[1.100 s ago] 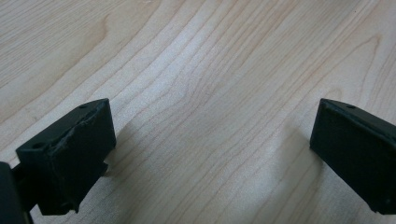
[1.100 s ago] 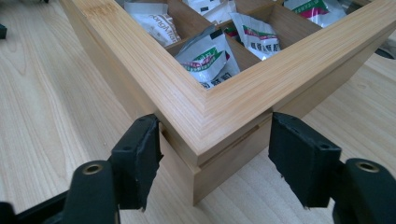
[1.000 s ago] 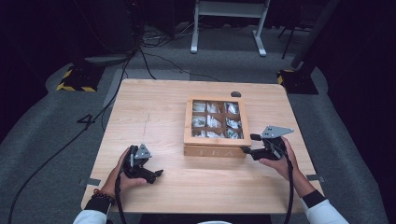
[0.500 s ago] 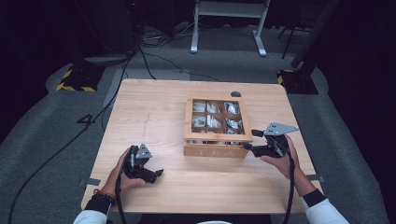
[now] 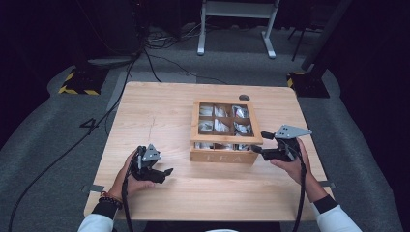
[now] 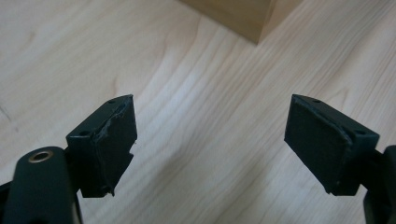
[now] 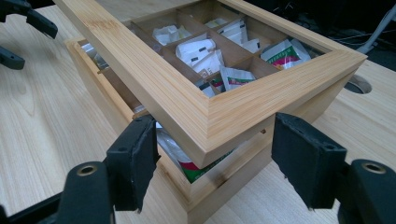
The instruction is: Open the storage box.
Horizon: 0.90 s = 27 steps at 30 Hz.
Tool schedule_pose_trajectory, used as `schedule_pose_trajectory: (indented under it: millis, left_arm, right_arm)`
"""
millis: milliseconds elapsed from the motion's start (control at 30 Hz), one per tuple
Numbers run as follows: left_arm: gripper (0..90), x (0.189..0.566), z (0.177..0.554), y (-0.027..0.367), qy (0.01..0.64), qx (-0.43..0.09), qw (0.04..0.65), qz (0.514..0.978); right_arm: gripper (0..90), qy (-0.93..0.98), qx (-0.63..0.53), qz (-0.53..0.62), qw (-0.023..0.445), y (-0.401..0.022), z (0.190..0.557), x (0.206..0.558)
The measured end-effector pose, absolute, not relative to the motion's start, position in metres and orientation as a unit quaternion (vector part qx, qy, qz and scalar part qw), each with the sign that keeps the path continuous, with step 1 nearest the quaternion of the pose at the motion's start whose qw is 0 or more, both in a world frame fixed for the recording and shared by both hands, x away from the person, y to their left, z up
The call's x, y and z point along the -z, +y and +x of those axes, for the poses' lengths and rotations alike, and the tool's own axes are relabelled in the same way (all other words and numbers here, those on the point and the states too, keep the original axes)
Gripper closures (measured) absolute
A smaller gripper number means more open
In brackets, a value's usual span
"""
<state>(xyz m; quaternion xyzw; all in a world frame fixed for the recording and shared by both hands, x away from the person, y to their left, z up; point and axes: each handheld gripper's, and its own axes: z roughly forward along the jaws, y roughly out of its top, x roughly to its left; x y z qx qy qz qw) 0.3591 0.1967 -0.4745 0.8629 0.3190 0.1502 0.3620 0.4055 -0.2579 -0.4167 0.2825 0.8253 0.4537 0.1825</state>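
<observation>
R gripper [image 7: 215,158] straddled the tea box's [image 5: 223,155] raised lid [image 7: 205,112] corner, unclamped; L gripper [image 5: 162,173], closing empty, idled on worktop [image 5: 159,106]; next, likely lift lid w/ care.

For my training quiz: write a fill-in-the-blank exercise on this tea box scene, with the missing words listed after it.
1. The lid of the wooden tea box is lifted a little at its ____ edge.
2. The right gripper has one jaw under the lid's near ____.
3. The left gripper has nothing between its jaws except the bare ____.
4. The box is divided into ____ compartments of tea bags.

Missing words: front; corner; table; six
</observation>
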Motion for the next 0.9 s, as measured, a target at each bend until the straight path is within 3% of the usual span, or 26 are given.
schedule_pose_trajectory:
  millis: [400,900]
  left_arm:
    - [17.9,0.436,0.372,0.169,0.287,-0.191,0.410,0.845]
    - [20.2,0.415,0.398,0.129,0.250,-0.222,0.431,0.838]
  right_arm:
    - [32.0,0.819,-0.462,0.284,0.187,-0.258,0.406,0.411]
    - [31.5,0.812,-0.472,0.289,0.186,-0.257,0.409,0.403]
